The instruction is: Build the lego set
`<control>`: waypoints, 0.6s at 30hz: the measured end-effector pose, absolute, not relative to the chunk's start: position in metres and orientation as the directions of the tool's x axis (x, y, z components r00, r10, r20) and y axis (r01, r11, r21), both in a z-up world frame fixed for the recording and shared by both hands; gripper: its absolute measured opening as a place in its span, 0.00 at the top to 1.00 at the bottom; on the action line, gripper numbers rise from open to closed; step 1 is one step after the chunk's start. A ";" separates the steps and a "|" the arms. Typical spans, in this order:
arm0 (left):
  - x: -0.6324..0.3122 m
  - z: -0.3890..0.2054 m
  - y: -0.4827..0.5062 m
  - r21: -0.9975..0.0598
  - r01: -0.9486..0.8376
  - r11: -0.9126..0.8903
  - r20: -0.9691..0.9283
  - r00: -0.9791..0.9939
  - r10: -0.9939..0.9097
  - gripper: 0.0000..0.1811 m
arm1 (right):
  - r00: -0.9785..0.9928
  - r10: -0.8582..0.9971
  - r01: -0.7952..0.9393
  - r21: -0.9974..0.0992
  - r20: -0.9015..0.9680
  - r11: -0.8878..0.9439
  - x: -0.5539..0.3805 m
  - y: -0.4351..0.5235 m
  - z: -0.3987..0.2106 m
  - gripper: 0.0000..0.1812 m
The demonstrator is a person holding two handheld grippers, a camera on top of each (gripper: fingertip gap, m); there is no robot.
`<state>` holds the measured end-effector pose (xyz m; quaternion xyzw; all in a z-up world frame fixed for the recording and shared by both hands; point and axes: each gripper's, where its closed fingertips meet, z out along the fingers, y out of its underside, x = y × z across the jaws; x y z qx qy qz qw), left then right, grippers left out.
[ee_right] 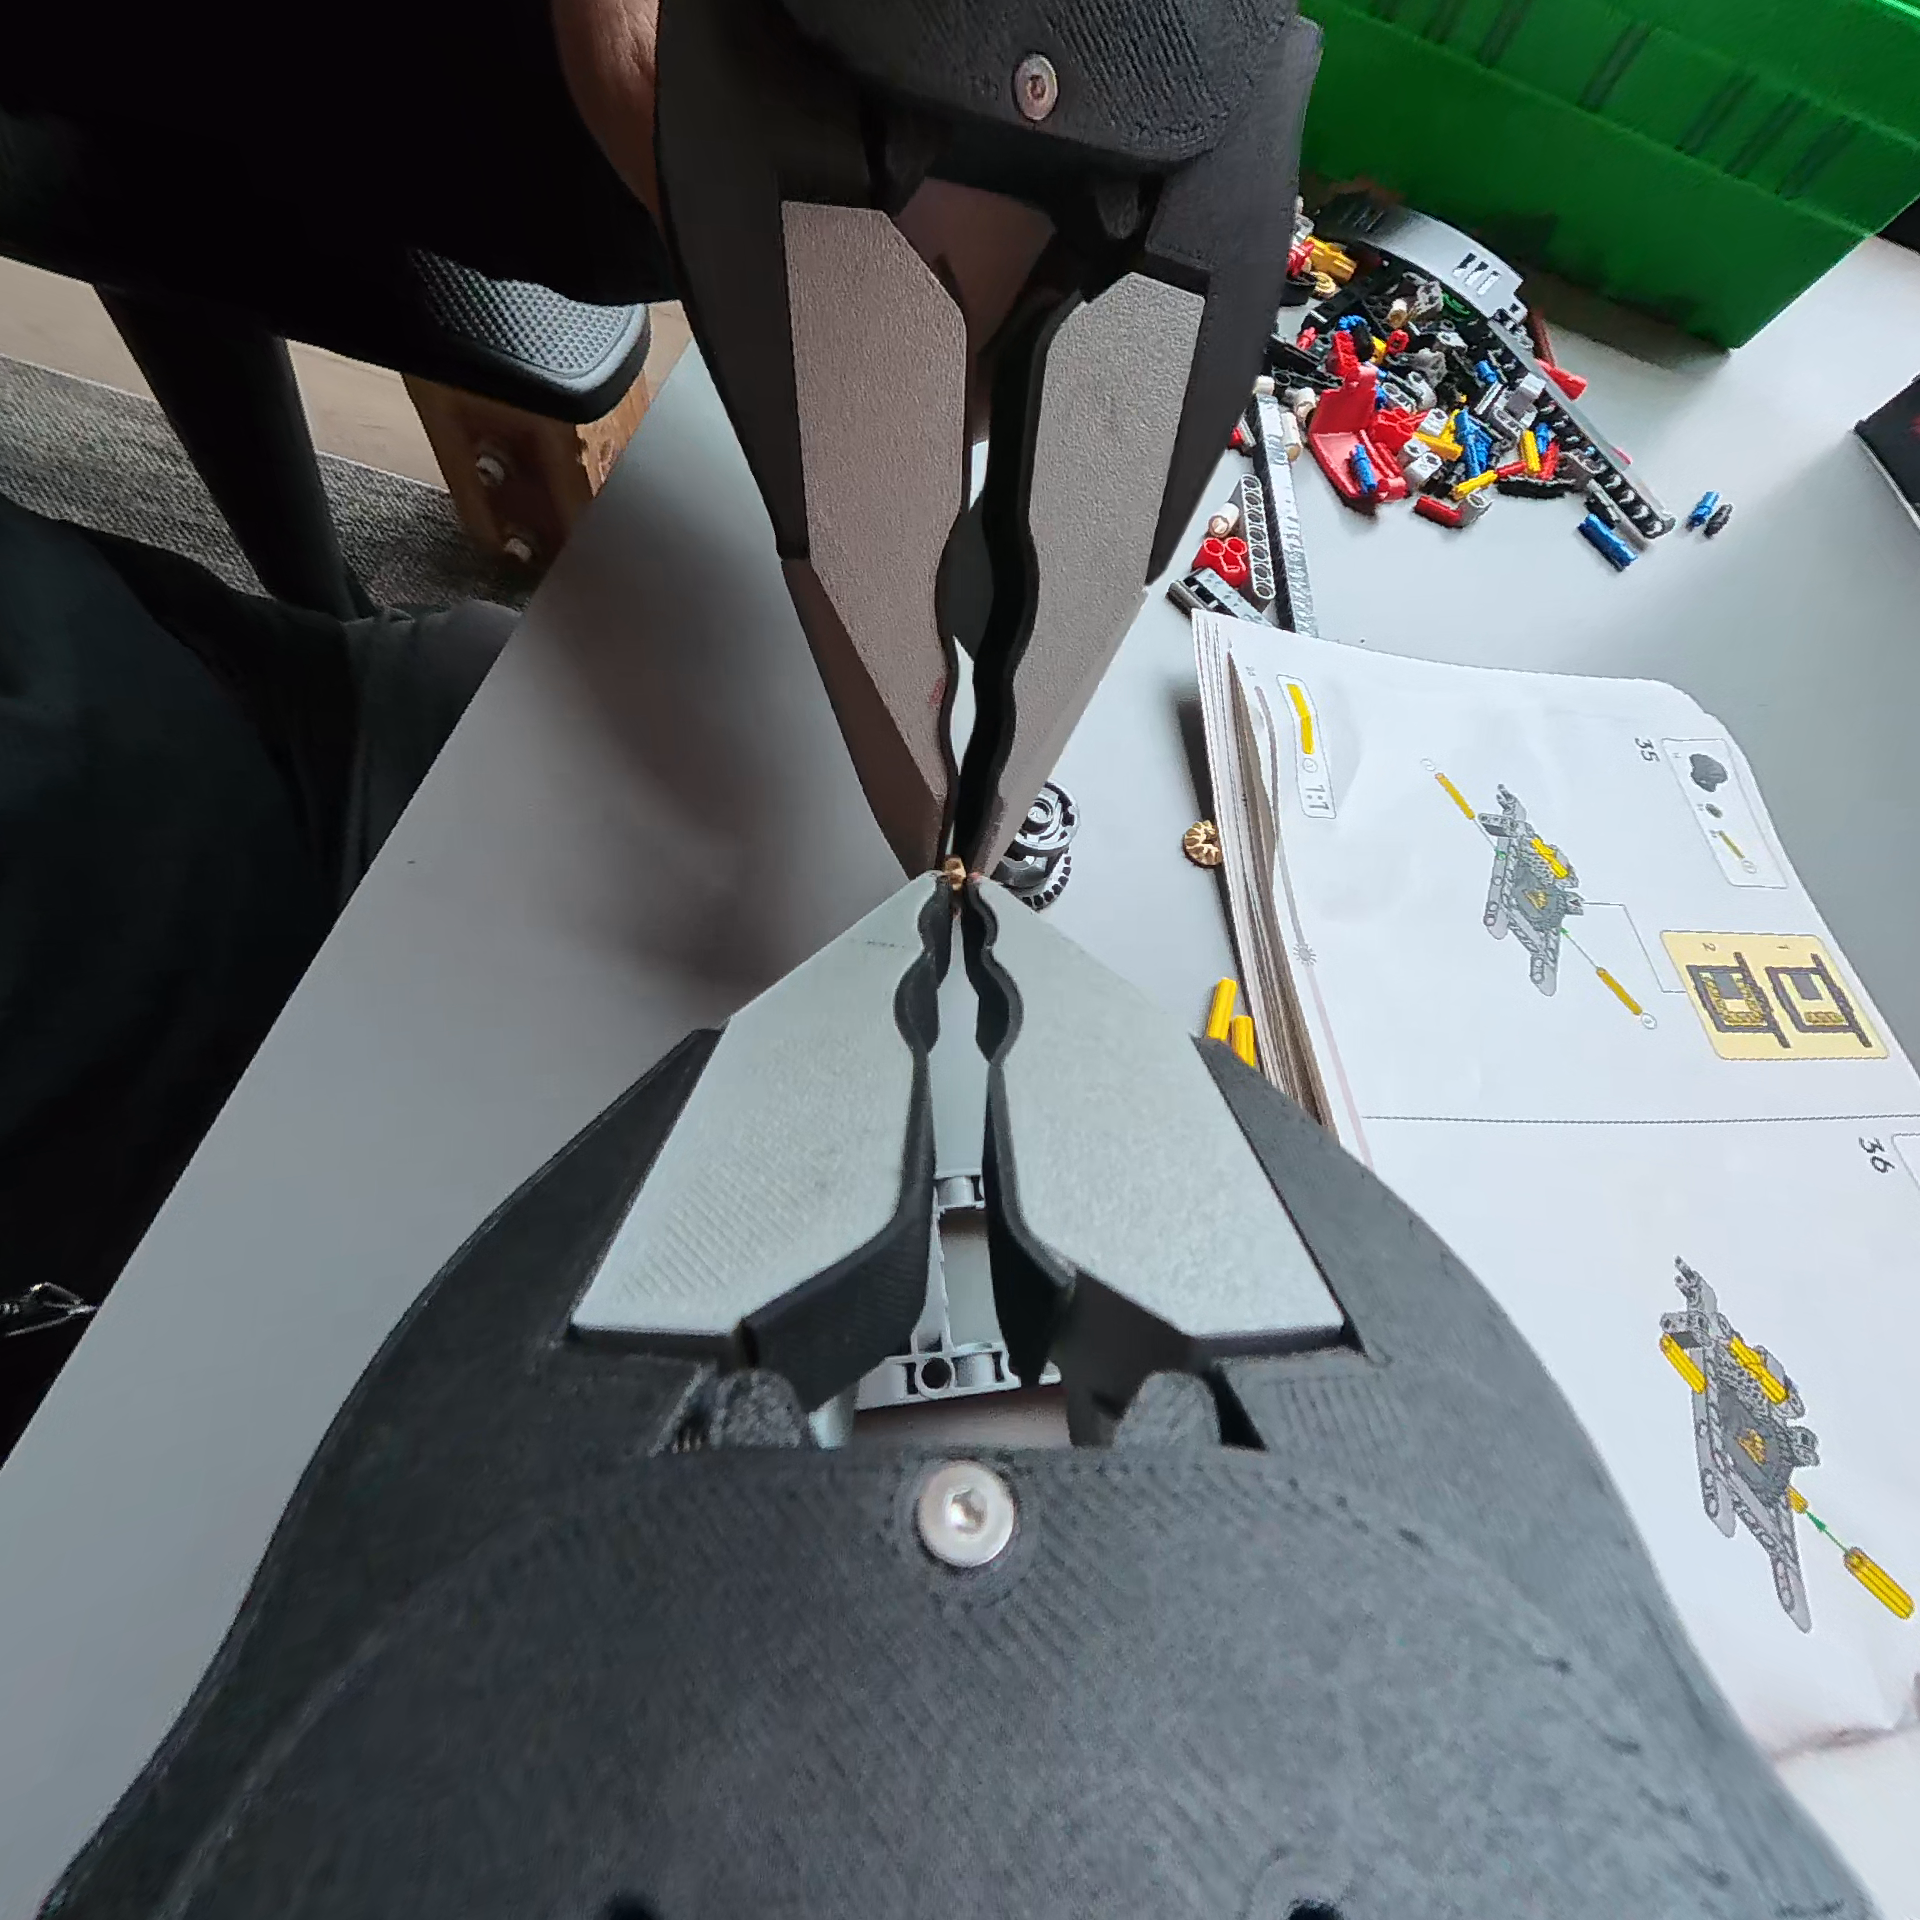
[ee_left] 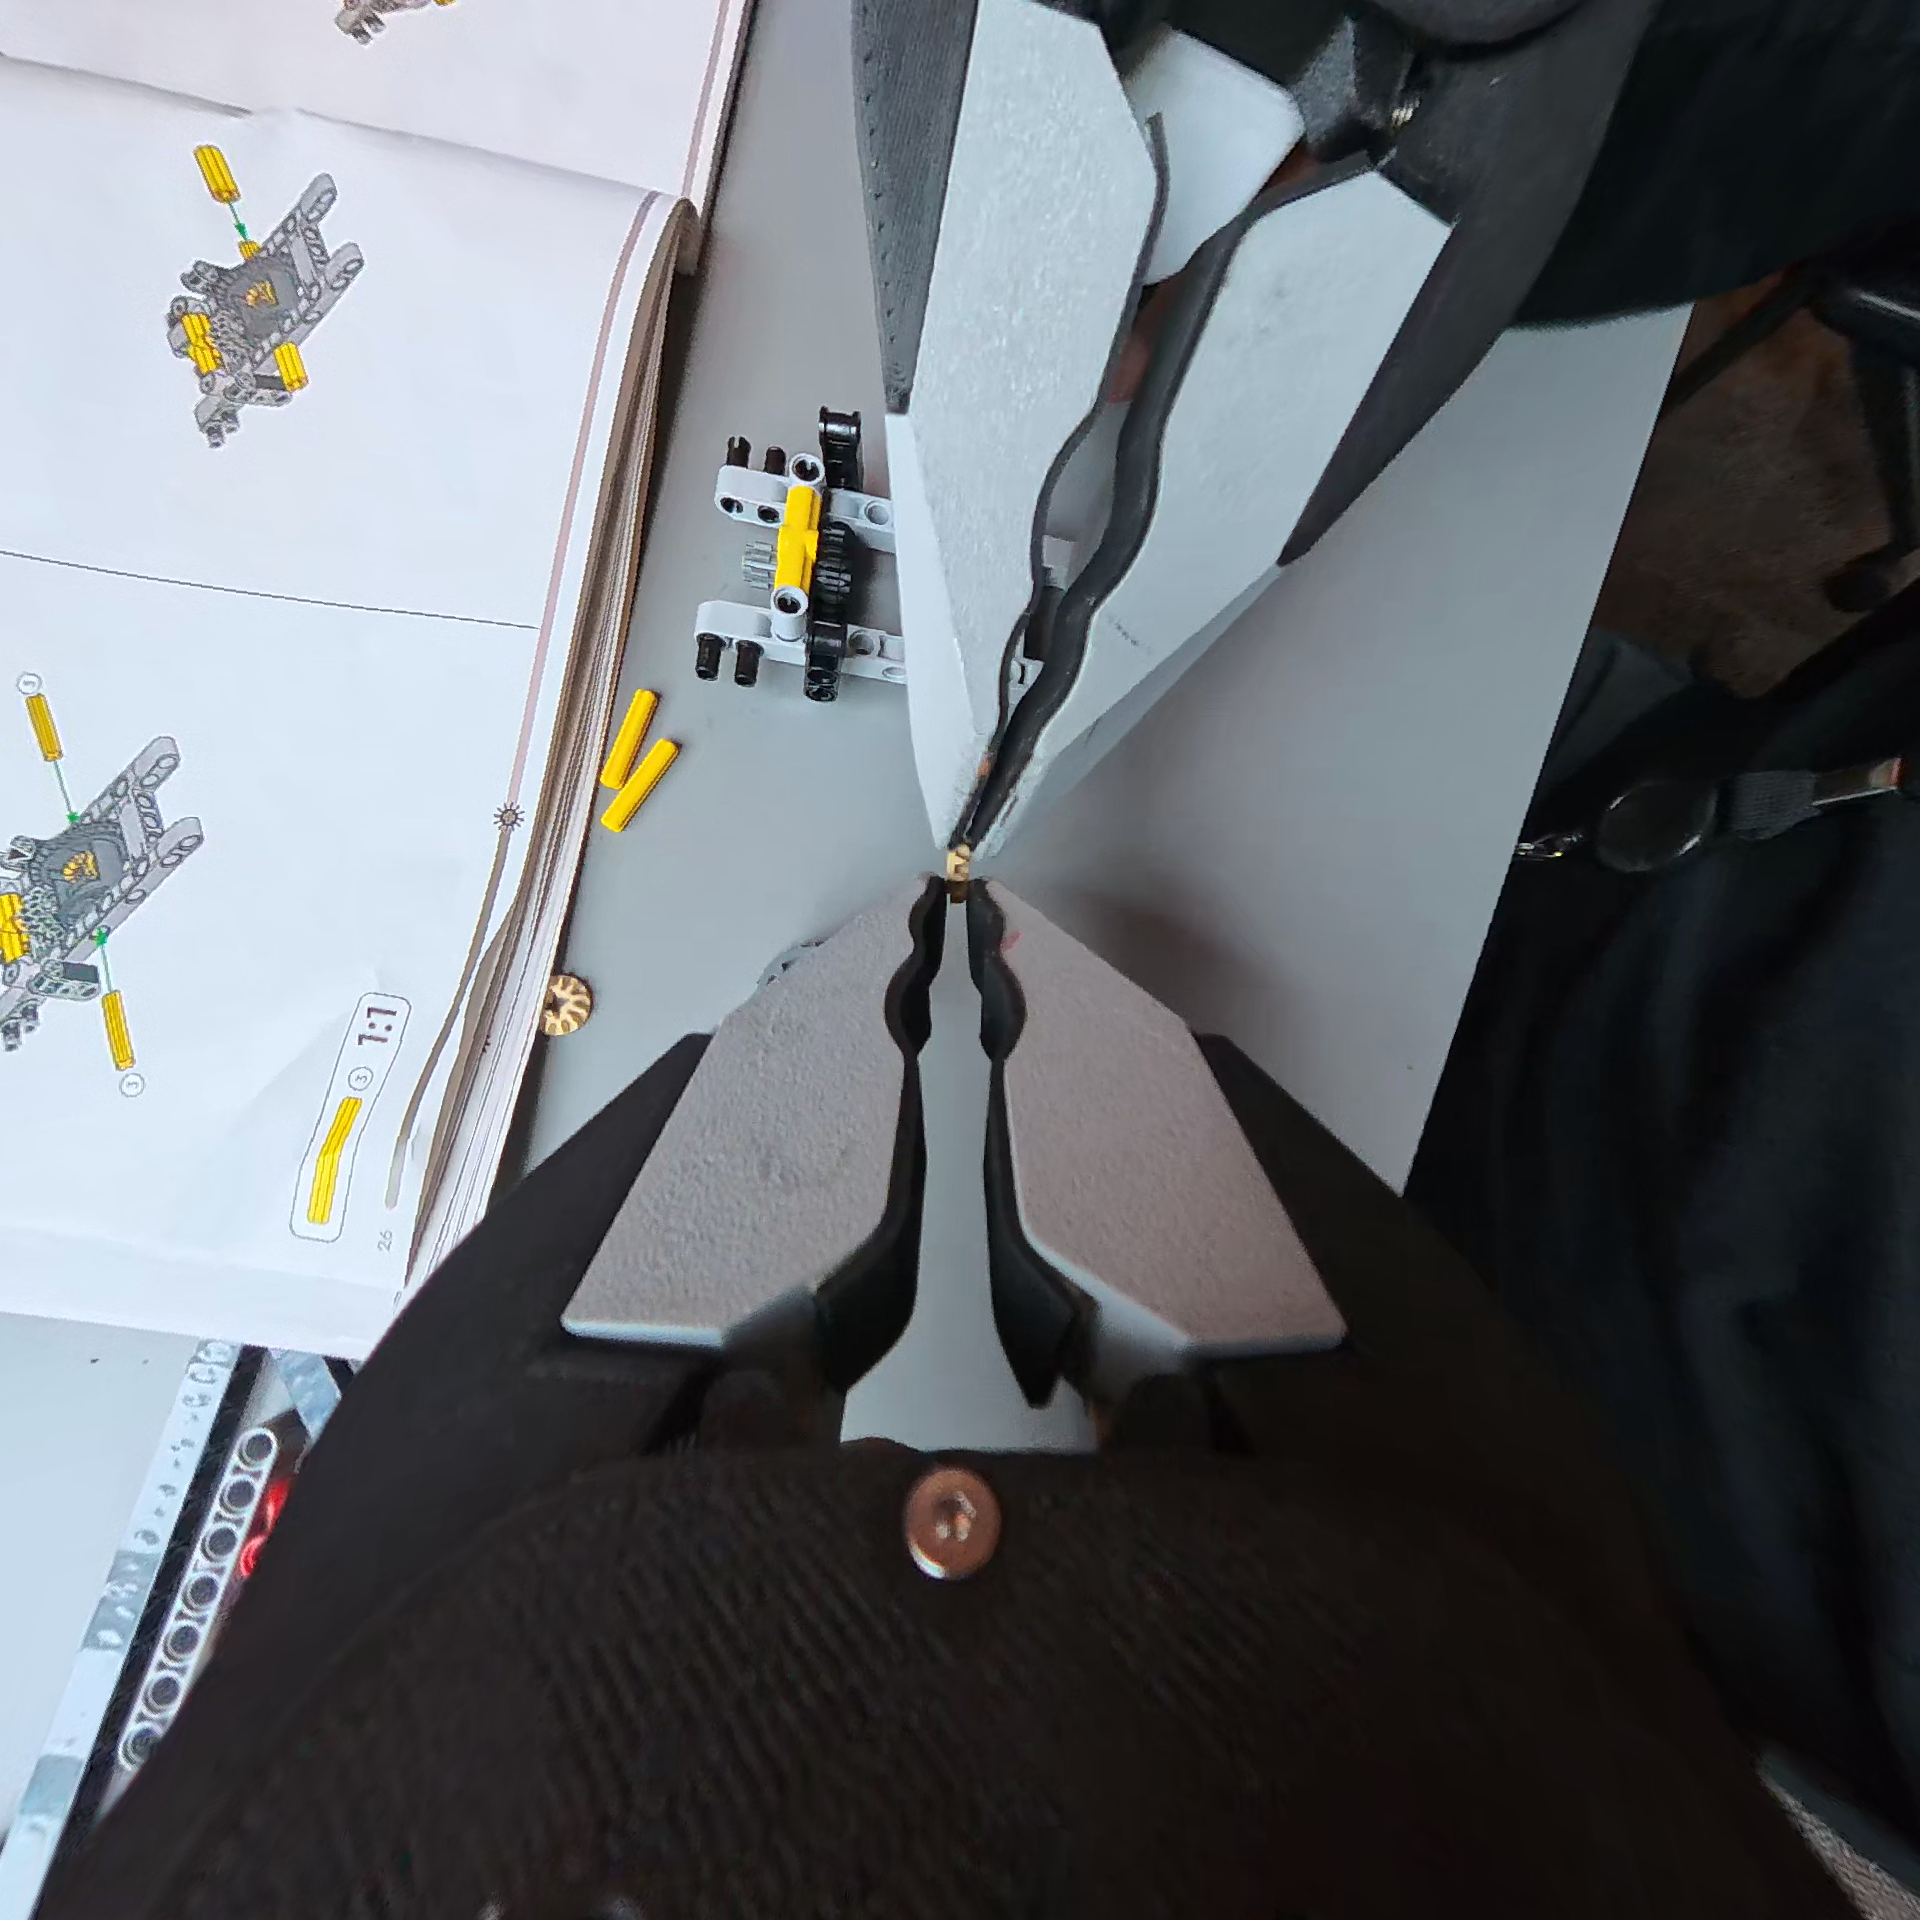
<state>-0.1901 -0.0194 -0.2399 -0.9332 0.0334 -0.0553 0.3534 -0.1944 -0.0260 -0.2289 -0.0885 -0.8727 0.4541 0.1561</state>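
Left gripper [ee_left: 954,902]: fingertips pressed in on a tiny tan piece [ee_left: 957,860], the black pads nearly touching around it.
Right gripper [ee_right: 958,896]: tips drawn together on the same tan piece [ee_right: 954,864] — the two tools meet nose to nose above the worktop [ee_left: 1299,727], near its edge on the person's side.
Tan piece: held between both sets of tips; too small to tell its exact shape.
Partial assembly [ee_left: 800,556]: grey beams with a yellow connector, black gear and black pins, lying on the worktop just beside the open instruction booklet [ee_left: 312,623], partly hidden by the right gripper.
Yellow axles [ee_left: 636,764]: two, side by side, lying against the booklet's page edge.
Tan gear [ee_left: 567,1005]: flat on the worktop, touching the booklet's page stack.
Dark grey gear part [ee_right: 1044,842]: on the worktop just behind the left gripper's tip.
Loose parts pile [ee_right: 1444,416]: mixed red, blue, yellow, black and grey pieces toward the far edge, in front of a green bin [ee_right: 1610,145].
Long grey beams [ee_right: 1276,509]: lying between the pile and the booklet.
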 end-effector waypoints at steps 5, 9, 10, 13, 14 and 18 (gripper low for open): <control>-0.190 -0.239 -0.020 -0.666 -0.040 -0.745 0.071 0.991 -0.117 1.00 | -0.938 0.298 0.020 -0.828 0.179 0.561 -0.194 -0.026 -0.228 1.00; -0.190 -0.236 -0.019 -0.674 -0.061 -0.736 0.067 0.988 -0.143 1.00 | -0.937 0.302 0.020 -0.835 0.176 0.550 -0.194 -0.026 -0.225 1.00; -0.191 -0.235 -0.019 -0.675 -0.073 -0.734 0.057 0.987 -0.151 1.00 | -0.934 0.309 0.020 -0.837 0.180 0.547 -0.195 -0.025 -0.224 1.00; -0.197 -0.233 -0.015 -0.678 -0.118 -0.725 0.015 0.984 -0.175 0.99 | -0.919 0.339 0.016 -0.842 0.200 0.540 -0.202 -0.021 -0.221 1.00; -0.199 -0.232 -0.013 -0.679 -0.132 -0.723 0.005 0.983 -0.184 0.99 | -0.916 0.348 0.019 -0.844 0.201 0.536 -0.204 -0.019 -0.221 1.00; -0.205 -0.230 -0.007 -0.684 -0.188 -0.705 -0.024 0.972 -0.235 1.00 | -0.903 0.383 0.033 -0.855 0.197 0.517 -0.210 -0.015 -0.218 1.00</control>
